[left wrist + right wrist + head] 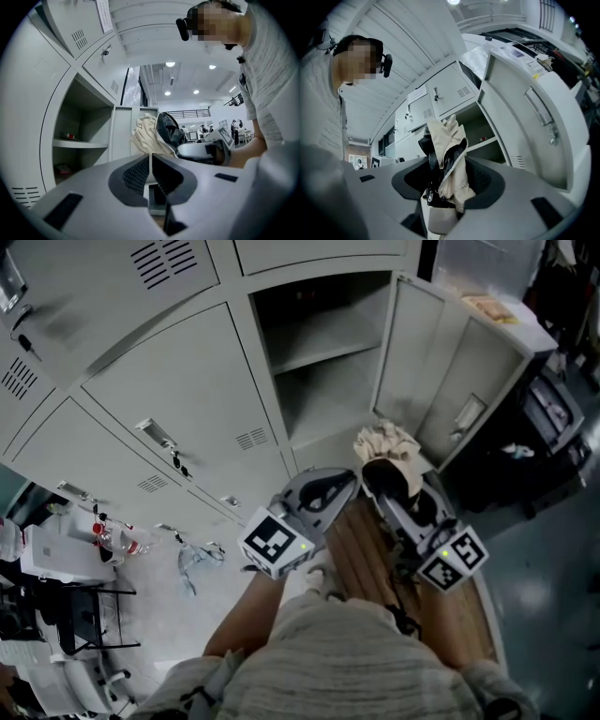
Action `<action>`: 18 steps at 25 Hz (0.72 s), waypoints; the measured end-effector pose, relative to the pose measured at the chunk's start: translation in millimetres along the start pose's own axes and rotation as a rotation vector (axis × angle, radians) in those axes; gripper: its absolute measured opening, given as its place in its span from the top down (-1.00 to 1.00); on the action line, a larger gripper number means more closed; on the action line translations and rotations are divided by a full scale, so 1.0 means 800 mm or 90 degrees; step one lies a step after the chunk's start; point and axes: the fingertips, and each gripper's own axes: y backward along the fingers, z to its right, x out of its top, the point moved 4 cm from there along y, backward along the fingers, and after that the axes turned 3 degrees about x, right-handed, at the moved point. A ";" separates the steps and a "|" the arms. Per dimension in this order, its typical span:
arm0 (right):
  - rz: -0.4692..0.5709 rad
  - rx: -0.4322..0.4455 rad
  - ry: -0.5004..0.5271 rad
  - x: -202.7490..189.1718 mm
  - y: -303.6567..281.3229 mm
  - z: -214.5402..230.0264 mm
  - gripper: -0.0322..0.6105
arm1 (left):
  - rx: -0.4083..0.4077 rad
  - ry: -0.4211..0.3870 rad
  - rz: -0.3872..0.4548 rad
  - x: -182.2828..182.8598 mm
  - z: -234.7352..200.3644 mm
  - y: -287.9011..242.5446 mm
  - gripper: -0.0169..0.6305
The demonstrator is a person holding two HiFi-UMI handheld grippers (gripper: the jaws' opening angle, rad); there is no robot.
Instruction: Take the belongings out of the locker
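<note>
The open locker [319,352] stands straight ahead, its door [450,371] swung out to the right. My right gripper [384,474] is just in front of the opening, shut on a crumpled cream and black cloth bundle [386,448]. In the right gripper view the bundle [449,154] sticks up from between the jaws. My left gripper [342,482] is right beside it, jaws pressed together on nothing [150,165]. The left gripper view shows the bundle [154,133] and small items left inside the locker: a red one on the shelf [69,136] and one below [63,168].
Closed locker doors [178,399] fill the left of the head view. A wooden bench top [370,563] lies under the grippers. A cart with bottles [66,549] stands at the far left, and dark equipment [553,423] behind the open door on the right.
</note>
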 end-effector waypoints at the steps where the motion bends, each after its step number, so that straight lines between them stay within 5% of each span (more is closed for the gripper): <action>1: 0.001 0.003 0.001 -0.001 0.003 -0.001 0.28 | 0.000 0.002 -0.001 -0.001 0.003 0.000 0.93; 18: 0.000 0.016 0.021 -0.010 0.035 -0.018 0.28 | 0.014 0.001 0.002 0.000 0.024 0.017 0.93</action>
